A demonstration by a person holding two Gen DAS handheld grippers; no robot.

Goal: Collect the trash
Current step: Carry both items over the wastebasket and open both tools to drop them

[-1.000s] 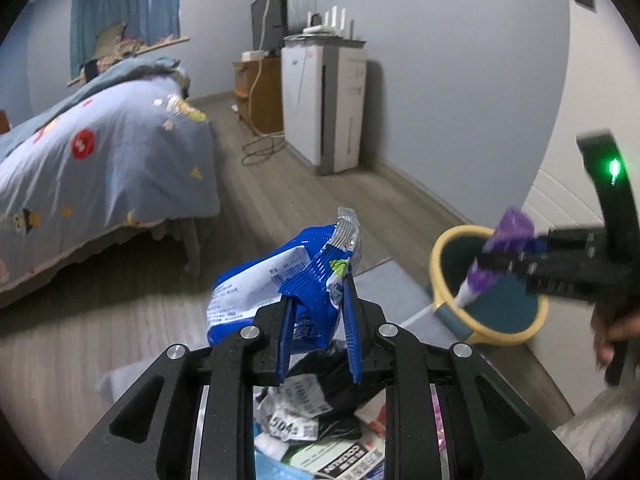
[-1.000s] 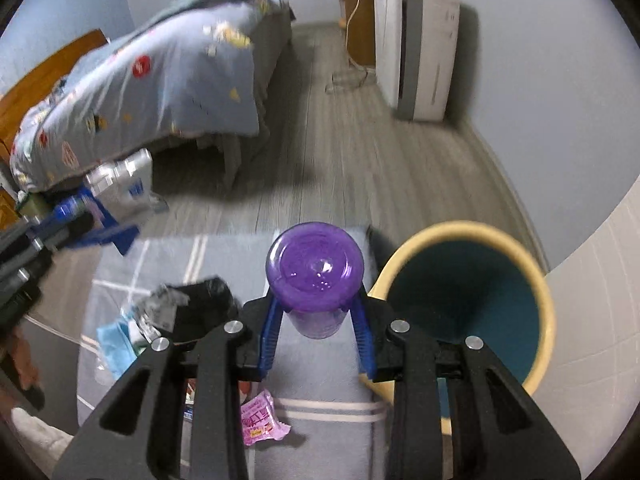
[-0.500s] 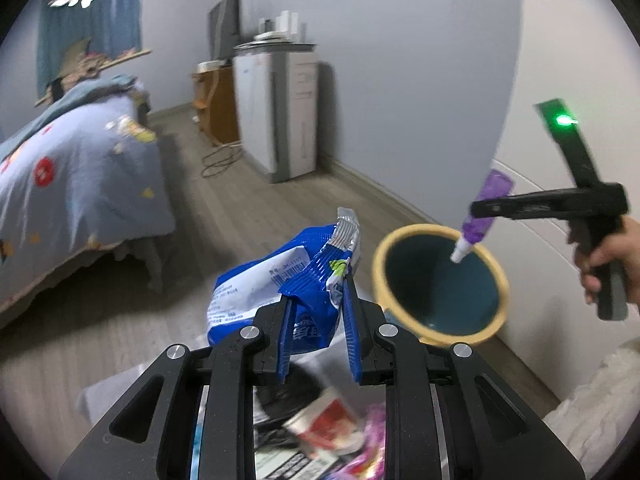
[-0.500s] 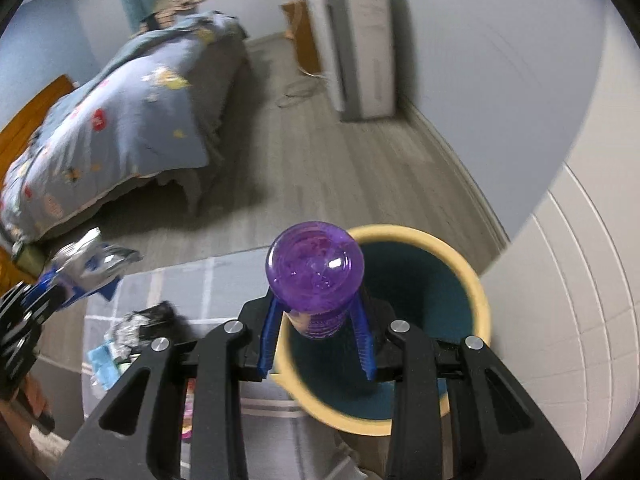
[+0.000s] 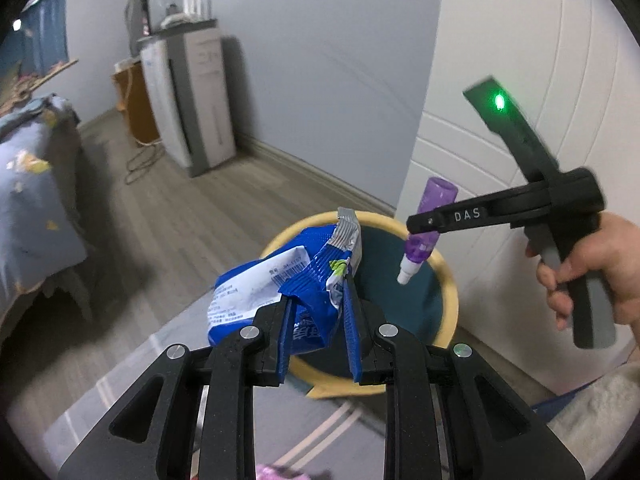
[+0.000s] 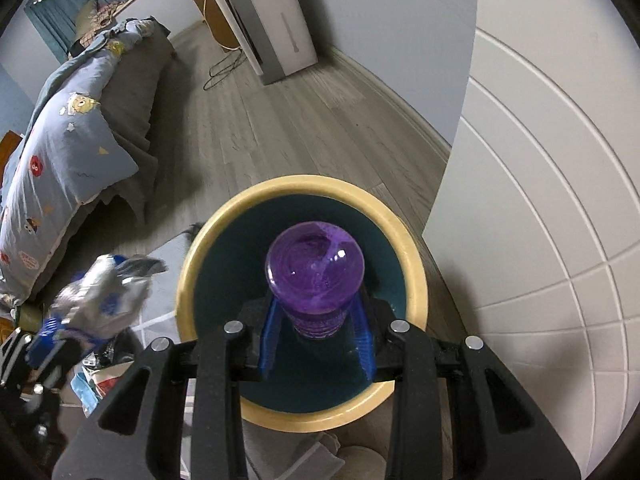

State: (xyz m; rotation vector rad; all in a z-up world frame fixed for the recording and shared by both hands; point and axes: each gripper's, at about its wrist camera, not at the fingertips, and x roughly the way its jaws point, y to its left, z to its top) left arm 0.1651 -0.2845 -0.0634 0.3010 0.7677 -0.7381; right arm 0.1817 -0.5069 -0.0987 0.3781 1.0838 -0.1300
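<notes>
My left gripper (image 5: 318,300) is shut on a crumpled blue and white snack bag (image 5: 280,284), held just above the near rim of the bin (image 5: 450,280), a round one with a yellow rim and dark teal inside. My right gripper (image 6: 316,322) is shut on a purple bottle (image 6: 316,272), cap down, straight over the bin's (image 6: 200,256) open mouth. The left wrist view shows the same bottle (image 5: 426,224) hanging over the bin with its white cap lowest. In the right wrist view the snack bag (image 6: 104,300) shows blurred at the left.
A white panelled door (image 6: 540,200) stands right beside the bin. More trash (image 6: 96,372) lies on the grey rug (image 5: 168,344) to the bin's left. A bed (image 6: 68,136) with a blue cover fills the far left, a white cabinet (image 5: 188,92) stands by the wall.
Both grippers have swung towards the bin. The bottle went from beside the bin to directly over its mouth. The snack bag came from over the trash pile to the bin's near rim.
</notes>
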